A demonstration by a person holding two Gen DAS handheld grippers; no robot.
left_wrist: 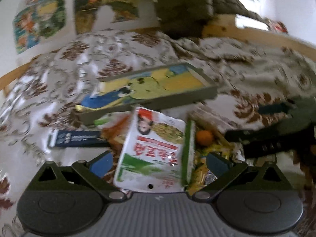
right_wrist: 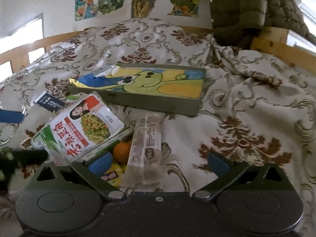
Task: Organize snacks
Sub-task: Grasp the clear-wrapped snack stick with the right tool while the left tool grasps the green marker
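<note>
Plainly, left gripper (left_wrist: 159, 162) and right gripper (right_wrist: 159, 161) both spread, holding nothing. White snack pouch (left_wrist: 152, 150) leans on green box (left_wrist: 188, 154) beside tray (right_wrist: 138, 100); a nudge could topple it, rolling the orange (right_wrist: 121, 152).

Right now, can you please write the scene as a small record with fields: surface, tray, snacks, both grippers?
surface: patterned cloth
tray: grey tray with a cartoon picture inside, behind the snacks
snacks: white and green pouch on the pile; orange; clear packet; dark blue packet
left gripper: open, around the pouch
right gripper: open, around the clear packet
</note>
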